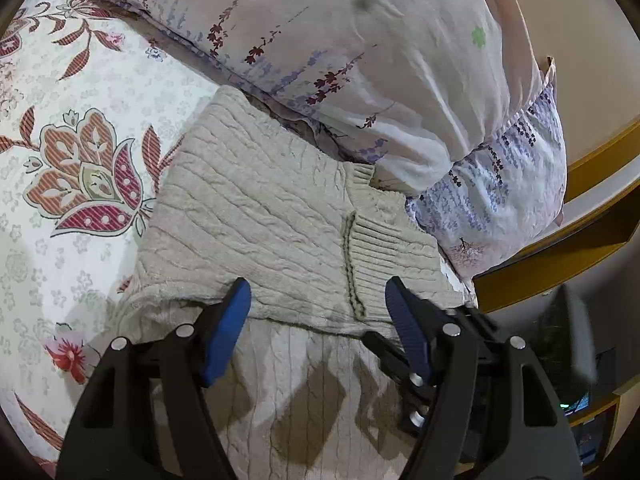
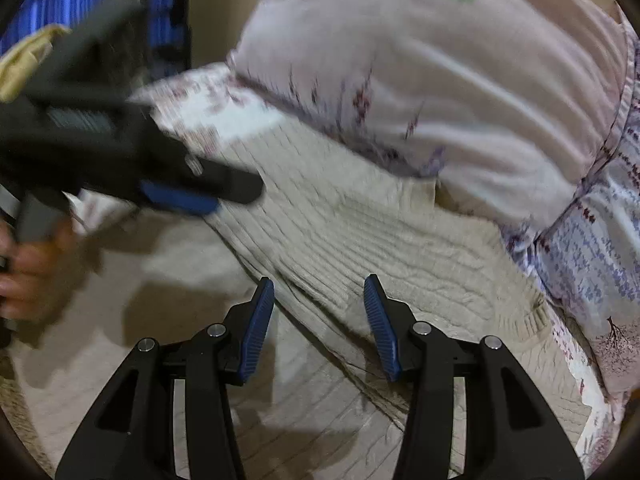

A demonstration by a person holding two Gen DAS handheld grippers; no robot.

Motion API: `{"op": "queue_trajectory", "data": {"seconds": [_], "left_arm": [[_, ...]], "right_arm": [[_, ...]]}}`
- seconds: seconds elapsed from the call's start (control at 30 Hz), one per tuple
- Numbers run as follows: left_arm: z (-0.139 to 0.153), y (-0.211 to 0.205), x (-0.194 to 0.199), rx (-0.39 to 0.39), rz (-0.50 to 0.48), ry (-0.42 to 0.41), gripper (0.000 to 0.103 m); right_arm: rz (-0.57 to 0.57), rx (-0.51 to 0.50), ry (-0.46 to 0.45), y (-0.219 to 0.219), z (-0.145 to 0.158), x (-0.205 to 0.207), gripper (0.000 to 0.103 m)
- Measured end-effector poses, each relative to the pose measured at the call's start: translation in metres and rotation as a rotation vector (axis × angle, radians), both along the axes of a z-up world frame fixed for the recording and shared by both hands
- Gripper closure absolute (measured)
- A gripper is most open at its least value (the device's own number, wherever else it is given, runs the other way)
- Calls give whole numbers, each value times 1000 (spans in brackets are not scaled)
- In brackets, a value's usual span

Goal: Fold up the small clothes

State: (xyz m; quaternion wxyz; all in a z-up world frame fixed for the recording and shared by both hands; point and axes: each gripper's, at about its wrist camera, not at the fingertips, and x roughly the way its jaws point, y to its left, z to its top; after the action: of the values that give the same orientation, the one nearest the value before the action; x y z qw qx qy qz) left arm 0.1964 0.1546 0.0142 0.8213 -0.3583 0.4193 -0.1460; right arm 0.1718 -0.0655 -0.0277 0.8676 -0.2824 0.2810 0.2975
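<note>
A beige cable-knit sweater (image 1: pixel 260 208) lies on the bed, its upper part folded over the lower part, with the ribbed neckline (image 1: pixel 376 244) to the right. My left gripper (image 1: pixel 318 284) hovers open over the folded edge, its blue pads wide apart and nothing pinched between them. In the right wrist view the same sweater (image 2: pixel 360 232) fills the middle. My right gripper (image 2: pixel 319 280) is open above its near fold line, pads apart and holding nothing. The left gripper (image 2: pixel 238 197) shows blurred at the left over the sweater's far side, held by a hand (image 2: pixel 24 272).
Two pale floral pillows (image 1: pixel 360 60) are stacked right behind the sweater. A white bed sheet (image 1: pixel 80 160) with red flowers spreads to the left. A wooden bed frame (image 1: pixel 600 148) runs along the right. Blue striped fabric (image 2: pixel 60 8) shows at the upper left.
</note>
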Motion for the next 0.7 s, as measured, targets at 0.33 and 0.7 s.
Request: {"op": "queue_trajectory", "data": {"seconds": [0.33,0.7], "left_arm": [[0,0,-2,3,-2,-3,33],[7,-11,-4,42,-47,-26,19]], "right_arm": [[-197,471,95,-90,46,9,97],[-654,924,338,-266,3,3,91]]}}
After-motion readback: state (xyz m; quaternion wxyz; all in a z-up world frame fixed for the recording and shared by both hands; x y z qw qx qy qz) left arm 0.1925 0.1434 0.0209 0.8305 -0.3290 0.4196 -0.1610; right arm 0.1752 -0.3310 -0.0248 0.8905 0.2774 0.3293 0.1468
